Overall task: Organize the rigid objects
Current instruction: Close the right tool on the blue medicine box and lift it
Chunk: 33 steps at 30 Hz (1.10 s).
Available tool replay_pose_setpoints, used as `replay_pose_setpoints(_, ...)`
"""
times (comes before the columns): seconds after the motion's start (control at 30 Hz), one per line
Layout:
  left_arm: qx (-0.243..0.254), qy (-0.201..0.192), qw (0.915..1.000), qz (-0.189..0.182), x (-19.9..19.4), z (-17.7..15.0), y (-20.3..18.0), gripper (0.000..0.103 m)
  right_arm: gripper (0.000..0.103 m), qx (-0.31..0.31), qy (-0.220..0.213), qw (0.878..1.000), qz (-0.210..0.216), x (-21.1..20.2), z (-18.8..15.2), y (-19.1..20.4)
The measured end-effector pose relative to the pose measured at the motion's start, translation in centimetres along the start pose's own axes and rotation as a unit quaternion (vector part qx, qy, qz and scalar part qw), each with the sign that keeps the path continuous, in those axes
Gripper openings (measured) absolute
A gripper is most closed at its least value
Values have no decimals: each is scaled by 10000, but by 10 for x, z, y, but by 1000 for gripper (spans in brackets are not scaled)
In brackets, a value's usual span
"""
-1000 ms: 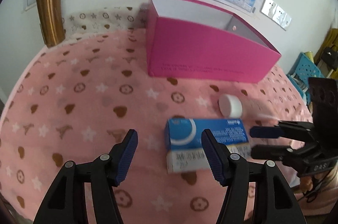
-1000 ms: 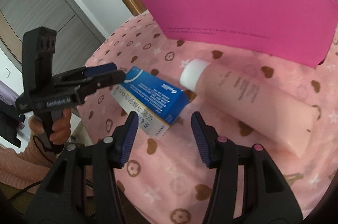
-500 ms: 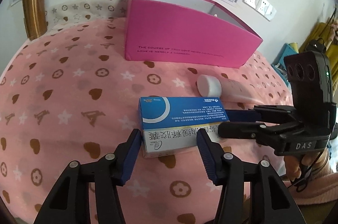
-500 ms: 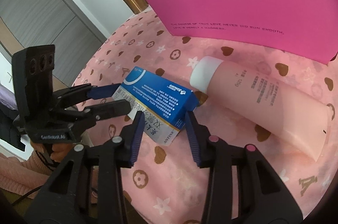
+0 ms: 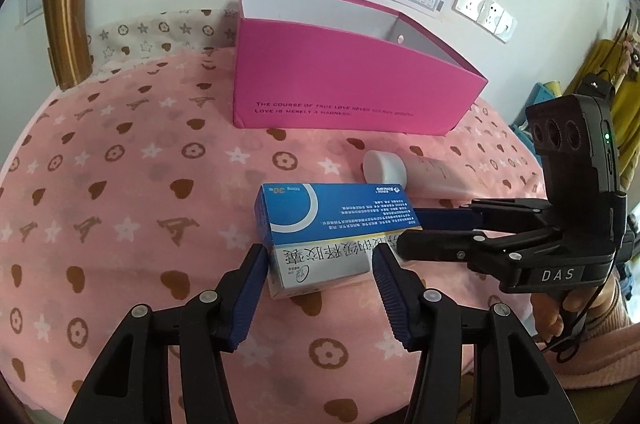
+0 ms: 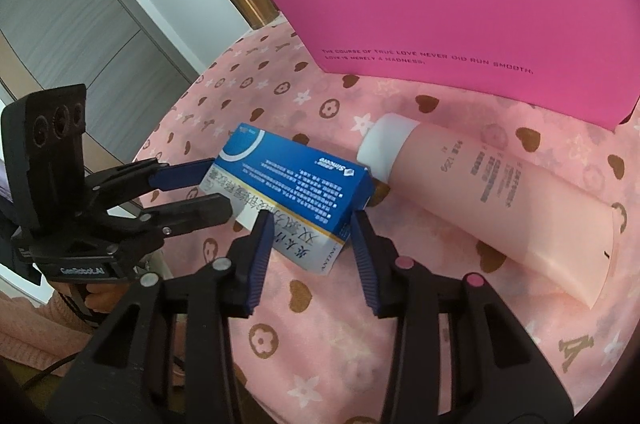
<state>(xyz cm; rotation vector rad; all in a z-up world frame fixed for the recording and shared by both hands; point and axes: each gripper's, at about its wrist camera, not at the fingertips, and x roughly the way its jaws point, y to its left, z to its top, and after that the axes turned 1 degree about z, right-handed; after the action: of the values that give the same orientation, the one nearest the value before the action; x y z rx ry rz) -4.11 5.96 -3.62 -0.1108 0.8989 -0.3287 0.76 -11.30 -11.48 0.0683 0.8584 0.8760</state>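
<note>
A blue box (image 5: 336,210) lies stacked on a white box (image 5: 320,264) on the pink cloth; both also show in the right wrist view, blue box (image 6: 292,180), white box (image 6: 304,248). My left gripper (image 5: 320,260) is open, its fingers either side of the white box's near end. My right gripper (image 6: 312,228) is open around the stack's other end; it shows in the left wrist view (image 5: 404,228). A pink tube (image 6: 500,196) with a white cap lies beside the boxes. The open pink storage box (image 5: 352,92) stands behind.
A gold tumbler (image 5: 66,24) stands at the far left by the wall. The patterned pink cloth (image 5: 120,184) covers the table. The left gripper's body (image 6: 60,192) sits at the table's edge in the right wrist view.
Both grippers have moved in toward the stacked boxes from opposite ends. Their open fingers now straddle the stack. The boxes and tube have not moved.
</note>
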Motion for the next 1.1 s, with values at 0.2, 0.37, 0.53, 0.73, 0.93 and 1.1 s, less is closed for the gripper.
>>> replay_pose_setpoints(0.2, -53, 23, 10000, 40, 3, 0, 4, 54, 43, -60, 30, 10000, 1, 3, 1, 2)
replay_pose_setpoints(0.37, -166, 59, 9998, 1, 6, 0, 10, 54, 43, 27, 85, 9999, 107, 5, 2, -1)
replay_pose_setpoints(0.53, -180, 33, 9998, 65, 6, 1, 12, 51, 43, 80, 88, 9998, 135, 7, 3, -3)
replay_pose_setpoints(0.73, -254, 34, 9996, 89, 5, 2, 16, 45, 43, 60, 40, 9999, 116, 6, 5, -2)
replay_pose_setpoints(0.93, -217, -177, 9996, 41, -9, 10, 14, 45, 43, -167, -82, 9998, 6, -2, 12, 8)
replay_pose_setpoints(1.1, -44, -353, 9991, -243, -16, 25, 2, 45, 26, -371, -188, 9988, 259, -14, 23, 18)
